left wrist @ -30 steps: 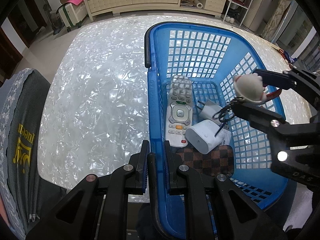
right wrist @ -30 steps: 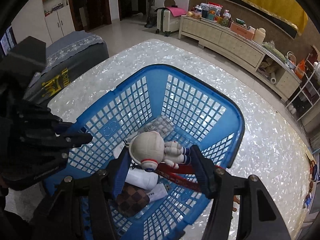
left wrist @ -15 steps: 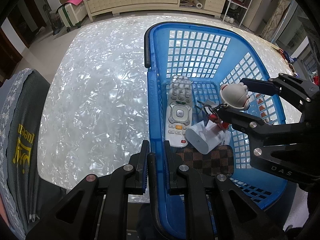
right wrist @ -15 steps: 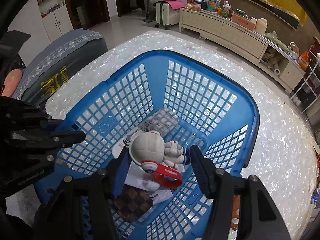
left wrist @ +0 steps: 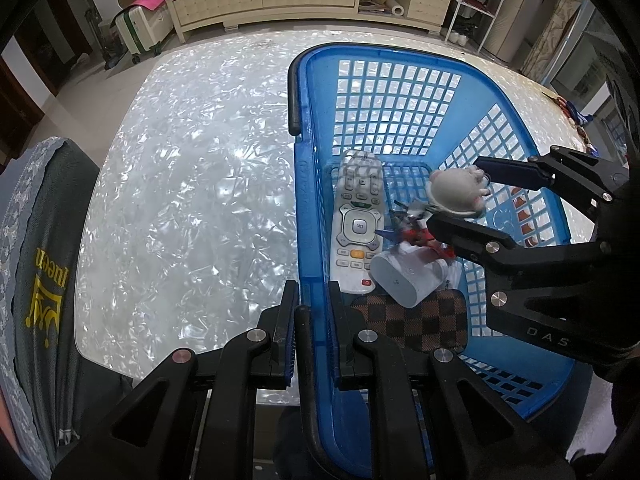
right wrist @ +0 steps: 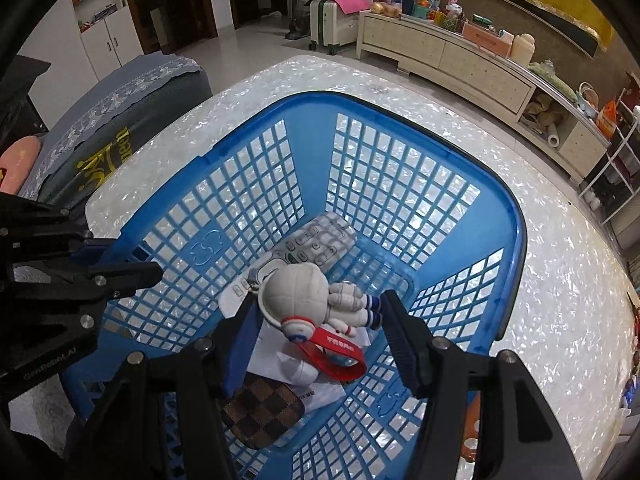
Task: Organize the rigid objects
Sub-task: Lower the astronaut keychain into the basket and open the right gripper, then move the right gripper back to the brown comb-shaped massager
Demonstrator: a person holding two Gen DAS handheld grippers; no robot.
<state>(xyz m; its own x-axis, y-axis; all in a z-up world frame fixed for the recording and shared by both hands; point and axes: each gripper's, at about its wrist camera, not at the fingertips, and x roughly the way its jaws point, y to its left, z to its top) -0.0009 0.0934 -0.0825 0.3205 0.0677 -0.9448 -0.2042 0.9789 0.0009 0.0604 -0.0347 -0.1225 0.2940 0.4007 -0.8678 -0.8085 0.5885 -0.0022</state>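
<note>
Astronaut figure point(right wrist: 298, 296), white with a red strap, lies between the right gripper's point(right wrist: 316, 330) opening jaws; the left gripper point(left wrist: 314, 312) pinches the blue basket's point(left wrist: 302, 208) rim.

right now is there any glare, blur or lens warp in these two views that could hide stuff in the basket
Left wrist view: bright glare patches on the glossy table; the astronaut toy and red strap are motion-blurred; the remote is sharp. Right wrist view: the toy is sharp; fisheye bends the blue basket rim; dark vignette at the corners. Nothing in the basket is washed out.
</note>
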